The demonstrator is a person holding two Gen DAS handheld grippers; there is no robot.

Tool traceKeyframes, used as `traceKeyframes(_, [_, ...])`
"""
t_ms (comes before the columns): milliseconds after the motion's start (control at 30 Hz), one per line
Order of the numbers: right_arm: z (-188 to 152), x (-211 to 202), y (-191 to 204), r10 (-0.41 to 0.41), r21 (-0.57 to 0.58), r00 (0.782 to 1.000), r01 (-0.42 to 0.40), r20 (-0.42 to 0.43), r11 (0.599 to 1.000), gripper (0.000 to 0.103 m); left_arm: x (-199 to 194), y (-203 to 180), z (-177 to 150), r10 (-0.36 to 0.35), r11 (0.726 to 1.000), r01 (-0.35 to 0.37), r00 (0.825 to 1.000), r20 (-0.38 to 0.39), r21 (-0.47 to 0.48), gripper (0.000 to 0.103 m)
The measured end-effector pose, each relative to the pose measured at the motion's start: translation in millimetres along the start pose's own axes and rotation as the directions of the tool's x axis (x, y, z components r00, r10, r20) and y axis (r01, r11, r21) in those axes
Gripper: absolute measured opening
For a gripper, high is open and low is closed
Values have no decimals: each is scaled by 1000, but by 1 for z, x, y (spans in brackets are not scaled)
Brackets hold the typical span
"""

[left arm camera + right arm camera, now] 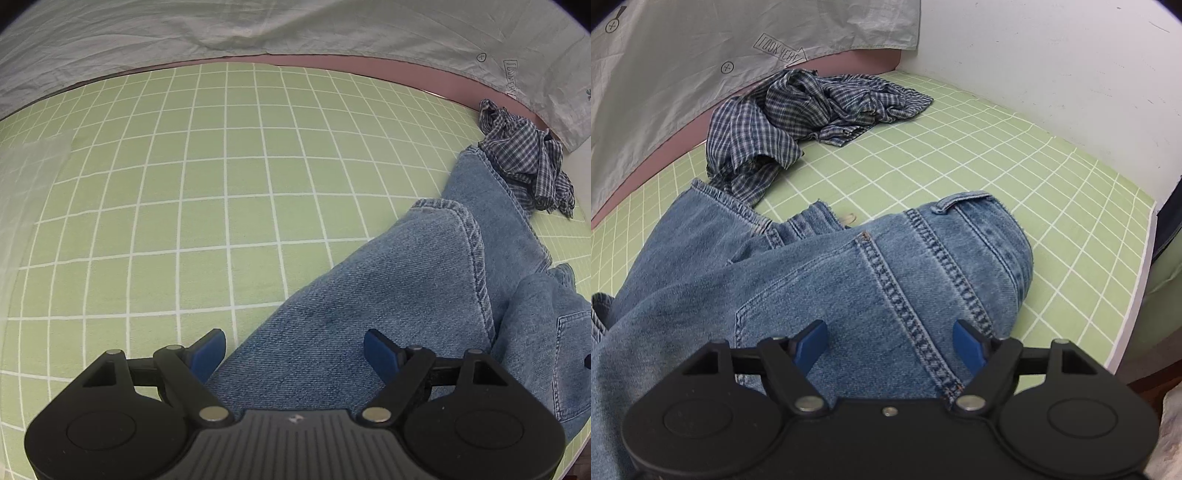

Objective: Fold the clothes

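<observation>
Nearest to me, my left gripper (294,349) has its blue fingers spread wide apart over a leg of the blue jeans (388,295), holding nothing. My right gripper (890,341) is likewise spread open, poised above the seat of the same jeans (849,280), with the back pocket and the heavy yoke seam running between its fingers. Whether either set of tips touches the denim I cannot tell.

The jeans lie on the green gridded mat (184,221). One leg is doubled back so its hem sits on top of the other, and the waistband with its belt loop bulges toward the mat's right side. I judge this a rough, partial fold at best: the legs are not lined up and the denim is rumpled, so squaring and folding it down is still to do.

Beyond the jeans, a blue checked shirt (812,107) lies in a crumpled heap near the mat's far edge, quite unfolded. Farthest off, a pale printed sheet (701,55) hangs behind the mat.
</observation>
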State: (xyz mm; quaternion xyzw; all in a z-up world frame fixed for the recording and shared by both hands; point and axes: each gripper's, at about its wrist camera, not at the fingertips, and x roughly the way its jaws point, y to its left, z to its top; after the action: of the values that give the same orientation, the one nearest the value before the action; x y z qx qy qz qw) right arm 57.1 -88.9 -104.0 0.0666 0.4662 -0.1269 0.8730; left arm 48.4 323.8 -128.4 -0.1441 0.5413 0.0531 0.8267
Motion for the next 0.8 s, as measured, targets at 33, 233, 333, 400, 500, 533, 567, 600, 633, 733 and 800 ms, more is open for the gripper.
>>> traceKeyframes(33, [-1, 0, 2, -9, -5, 1000, 9, -6, 1000, 77, 2, 1, 0, -11, 1000, 10, 1000, -4, -14, 66])
traceKeyframes(233, [-5, 2, 6, -39, 0, 999, 39, -24, 999, 78, -9, 9, -5, -34, 997, 37, 999, 43, -67, 7])
traceKeyframes(333, [-1, 3, 11, -32, -14, 999, 31, -19, 999, 78, -35, 21, 1, 76, 995, -66, 986, 146, -69, 7])
traceKeyframes(400, [2, 1, 15, -21, -30, 1000, 21, -9, 999, 78, -55, 40, 7, 210, 976, -192, 953, 218, -105, 7])
traceKeyframes(500, [3, 0, 17, -11, -46, 1000, 11, -3, 999, 78, -80, 91, 8, 396, 909, -335, 880, 264, -247, 6])
traceKeyframes(533, [3, 0, 17, -10, -46, 1000, 10, -4, 999, 78, -86, 113, 5, 439, 883, -361, 862, 253, -302, 6])
traceKeyframes(567, [3, 0, 17, -8, -44, 1000, 8, -3, 999, 78, -91, 130, 2, 471, 859, -378, 849, 241, -347, 7])
traceKeyframes(600, [3, -1, 17, -6, -41, 1000, 6, -3, 999, 78, -97, 147, -1, 501, 833, -394, 835, 228, -390, 7])
traceKeyframes(633, [3, -1, 17, -5, -39, 1000, 5, 1, 999, 78, -100, 159, -5, 515, 816, -402, 832, 208, -415, 8])
traceKeyframes(733, [4, -1, 18, 3, -38, 1000, -3, 8, 999, 78, -105, 174, -23, 535, 777, -407, 829, 164, -480, 15])
traceKeyframes(800, [5, -1, 19, 13, -34, 1000, -12, 11, 999, 78, -108, 169, -38, 537, 772, -408, 829, 157, -488, 27])
